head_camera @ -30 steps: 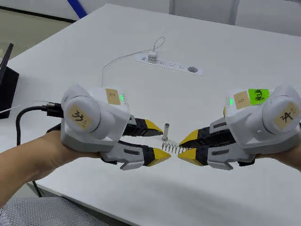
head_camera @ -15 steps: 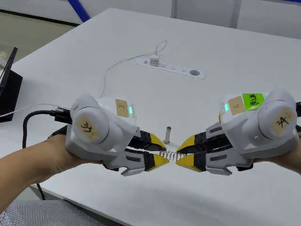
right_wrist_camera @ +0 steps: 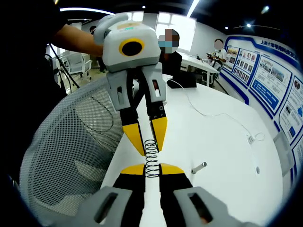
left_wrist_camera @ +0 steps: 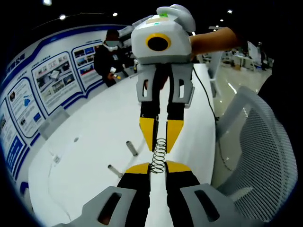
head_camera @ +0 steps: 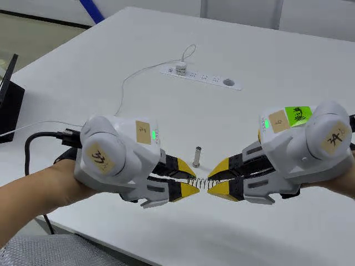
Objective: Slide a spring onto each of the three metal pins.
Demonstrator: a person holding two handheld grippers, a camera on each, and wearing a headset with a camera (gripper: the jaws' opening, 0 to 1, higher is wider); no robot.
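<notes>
White table (head_camera: pixel 260 50), display boards (left_wrist_camera: pixel 52 71) beyond it; spring (head_camera: pixel 200 181) is off the table, held roughly level in the air over the near edge, strung btwn the two grippers. Left gripper (head_camera: pixel 192 178) has its jaws pinched shut on one end; right gripper (head_camera: pixel 211 182) is pinched shut on the other; yellow tips face each other w/ only a few coils showing btwn them; coils look evenly spaced, not visibly overstretched.

Just behind the spring one pin (head_camera: pixel 197 156) stands upright on the table, bare, no spring on it; the left gripper view shows a second pin (left_wrist_camera: pixel 115 170) near the first, also bare as far as I can tell. Further back lies a power strip (head_camera: pixel 201 77), well apart from the work.

Judging by that: first spring is in hand and none is seated yet, so it's early in the task; the step looks like a handover or re-grip. Next move prob. needs one gripper to let go, so one end of the spring is free; then turn the spring upright, line its open end over the pin's top and lower it. The hold should sit high on the coils, else the jaws block the pin; light squeeze too, since a crushed coil won't slide.
</notes>
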